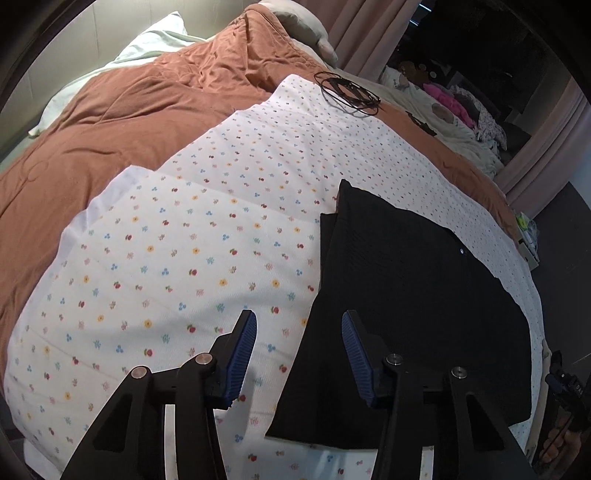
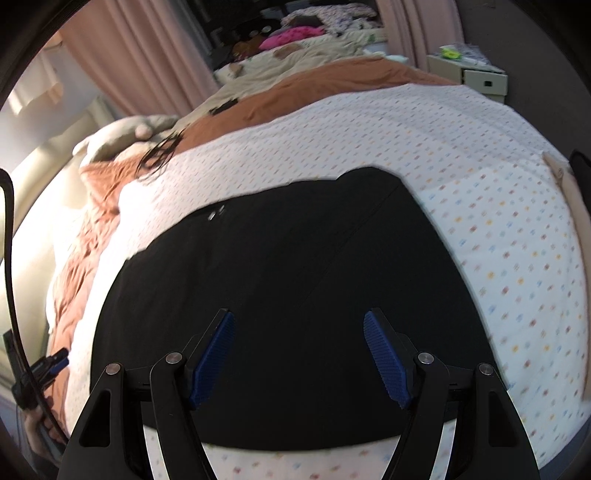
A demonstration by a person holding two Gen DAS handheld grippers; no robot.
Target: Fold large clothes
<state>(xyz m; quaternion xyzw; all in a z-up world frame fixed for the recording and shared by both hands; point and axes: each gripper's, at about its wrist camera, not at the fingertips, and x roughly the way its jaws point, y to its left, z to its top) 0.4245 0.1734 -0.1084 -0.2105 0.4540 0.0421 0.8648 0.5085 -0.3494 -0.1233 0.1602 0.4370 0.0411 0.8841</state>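
A black garment (image 1: 406, 266) lies folded flat on a white sheet with small flowers (image 1: 184, 240) that covers the bed. My left gripper (image 1: 298, 317) hangs above the garment's left edge, one pad over the sheet and one over the black cloth; its jaws stand apart with nothing between them. In the right wrist view the same black garment (image 2: 277, 258) fills the middle. My right gripper (image 2: 298, 314) is open above its near part and touches nothing. The flowered sheet (image 2: 480, 166) shows all around the garment.
An orange quilt (image 1: 110, 110) lies crumpled behind the sheet, with a pale pillow (image 1: 147, 40) at the far end. A coil of black cord (image 1: 347, 92) rests at the sheet's far edge. Beyond are a heap of clothes (image 2: 295, 35), pink curtains and a drawer box (image 2: 476, 74).
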